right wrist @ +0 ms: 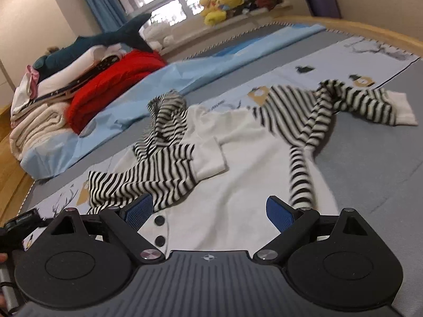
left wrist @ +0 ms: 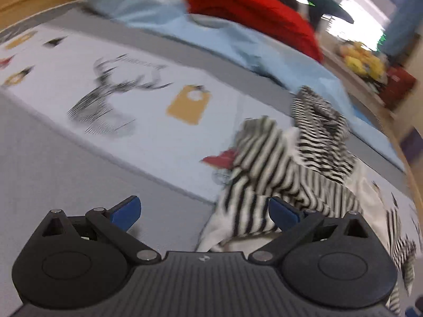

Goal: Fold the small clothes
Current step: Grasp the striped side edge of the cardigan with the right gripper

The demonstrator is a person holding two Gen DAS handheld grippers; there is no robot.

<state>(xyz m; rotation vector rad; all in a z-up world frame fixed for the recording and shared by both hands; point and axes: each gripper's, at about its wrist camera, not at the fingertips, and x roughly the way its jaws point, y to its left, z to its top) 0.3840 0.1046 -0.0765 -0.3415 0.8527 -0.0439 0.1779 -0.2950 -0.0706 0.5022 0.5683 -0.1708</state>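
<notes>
In the left wrist view, the left gripper (left wrist: 205, 212) stood released, jaws wide with nothing between them, over a grey bed mat (left wrist: 53, 158). A printed sheet (left wrist: 148, 111) with a deer drawing lay ahead. The striped garment (left wrist: 285, 169) was crumpled at the right, just beyond the right blue pad. A red blanket (left wrist: 253, 8) and light blue sheet (left wrist: 238, 42) lay behind.

In the right wrist view, the right gripper (right wrist: 208, 212) was also released, hovering over the garment's white body (right wrist: 238, 174). Its long axis ran away from the camera, one striped sleeve (right wrist: 343, 100) trailing far right, the hood (right wrist: 166, 113) toward the left. Folded laundry (right wrist: 45, 105) was stacked far left.
</notes>
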